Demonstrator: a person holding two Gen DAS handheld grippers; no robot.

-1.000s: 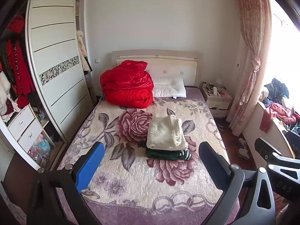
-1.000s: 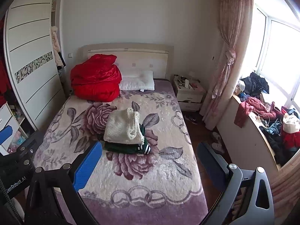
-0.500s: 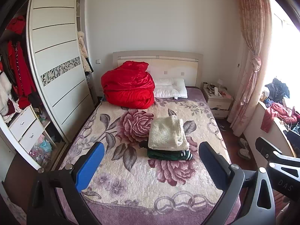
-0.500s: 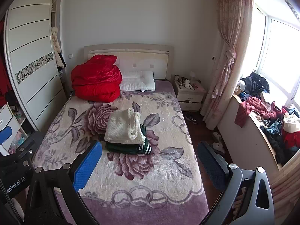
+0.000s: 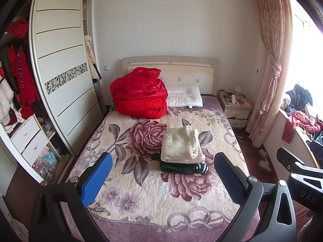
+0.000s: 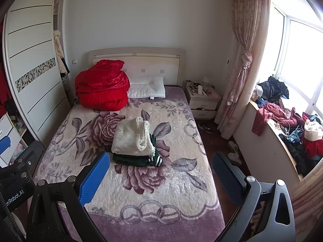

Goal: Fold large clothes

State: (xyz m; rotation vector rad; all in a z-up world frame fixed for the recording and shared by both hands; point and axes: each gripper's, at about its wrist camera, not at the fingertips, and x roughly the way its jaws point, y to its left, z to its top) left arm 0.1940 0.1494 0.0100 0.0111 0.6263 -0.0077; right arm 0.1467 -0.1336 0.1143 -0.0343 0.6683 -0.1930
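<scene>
"DAS" on right hand-held gripper (image 5: 298,179); perhaps "nRobot.AI" on left hand-held gripper (image 6: 18,173).

Both wrist views high at bed (image 5: 141,207) foot, facing headboard (image 6: 137,55); right view offset toward window (image 6: 298,46).

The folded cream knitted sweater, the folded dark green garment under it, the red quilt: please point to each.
Cream knitted sweater (image 5: 179,145), left wrist view, top face.
Dark green garment (image 6: 133,159), right wrist view, front edge.
Red quilt (image 5: 139,96), left wrist view, middle.

From my feed the bed cover (image 5: 141,197) looked like plush, fuzzy fleece. The cream sweater (image 5: 180,144) was chunky nubbly knit, and the red quilt (image 5: 139,98) was shiny satin. My gripper pads (image 6: 93,178) showed dimpled blue rubber on matt black plastic arms.
</scene>
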